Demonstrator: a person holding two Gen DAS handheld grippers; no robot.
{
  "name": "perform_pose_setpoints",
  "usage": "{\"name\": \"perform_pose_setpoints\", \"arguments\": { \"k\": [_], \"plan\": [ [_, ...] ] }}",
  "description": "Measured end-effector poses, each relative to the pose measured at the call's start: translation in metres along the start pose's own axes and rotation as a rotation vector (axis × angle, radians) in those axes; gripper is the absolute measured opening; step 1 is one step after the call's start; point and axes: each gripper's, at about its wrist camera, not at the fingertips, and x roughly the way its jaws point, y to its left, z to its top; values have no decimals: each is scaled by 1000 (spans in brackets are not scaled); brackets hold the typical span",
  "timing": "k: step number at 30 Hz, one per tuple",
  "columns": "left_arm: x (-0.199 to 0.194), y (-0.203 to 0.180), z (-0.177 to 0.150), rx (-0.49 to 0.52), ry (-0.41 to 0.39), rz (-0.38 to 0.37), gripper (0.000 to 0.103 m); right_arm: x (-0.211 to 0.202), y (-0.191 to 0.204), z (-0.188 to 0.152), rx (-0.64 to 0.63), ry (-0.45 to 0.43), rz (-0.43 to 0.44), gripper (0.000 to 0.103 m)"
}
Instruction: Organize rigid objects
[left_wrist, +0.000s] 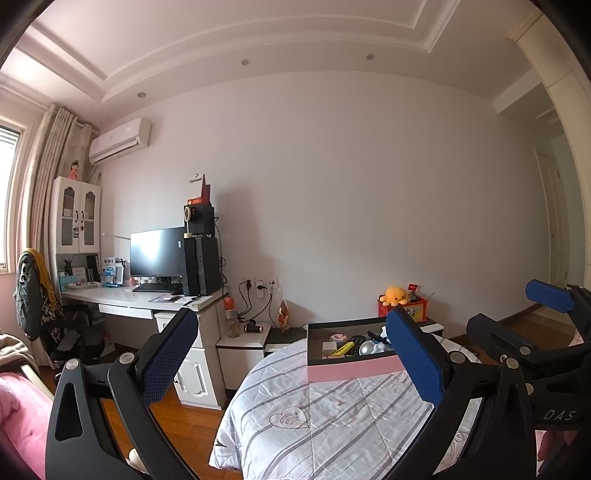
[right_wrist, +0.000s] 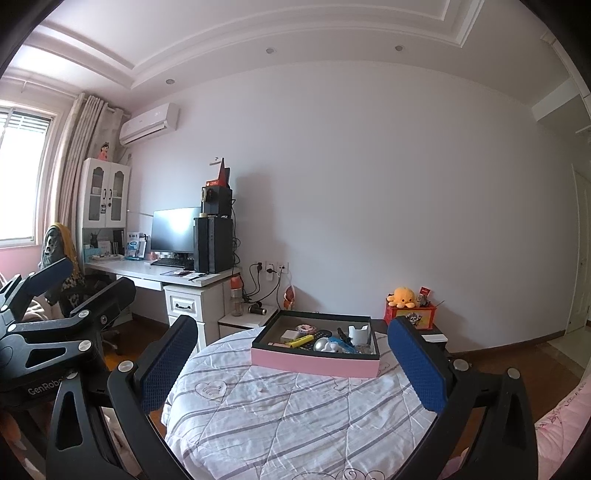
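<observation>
I face a plain white wall (right_wrist: 369, 184). Left of it stands my white desk (right_wrist: 159, 271) with a dark monitor (right_wrist: 175, 230); above the desk hangs an air conditioner (right_wrist: 149, 123). Daylight enters the window (right_wrist: 22, 177) beyond the curtain (right_wrist: 79, 158).
</observation>
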Motion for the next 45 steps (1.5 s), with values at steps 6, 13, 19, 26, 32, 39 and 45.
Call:
{"name": "perform_pose_setpoints", "arguments": {
  "k": [6, 13, 19, 26, 32, 39, 45],
  "plan": [
    [1, -3, 0, -1, 6, -5, 103, 1, -2, 0, 0, 6, -8, 103],
    [2, -4, 0, 0, 11, -5, 103, 0, -2, -1, -2, 5, -10, 103],
    [3, -7, 0, 3, 12, -6, 103, 0, -2, -1, -2, 1, -27, 103],
    [4, -10, 3, 3, 7, -12, 103, -6, 0, -2, -4, -31, -66, 103],
    [4, -12, 4, 3, 9, -15, 103, -11, 2, -2, -16, -62, -101, 103],
    [3, -13, 4, 10, 1, -7, 103, -9, 1, -2, -4, -54, -81, 103],
    [1, -13, 5, 2, -14, -9, 103, -10, 3, -1, -6, -55, -78, 103]
  ]
}}
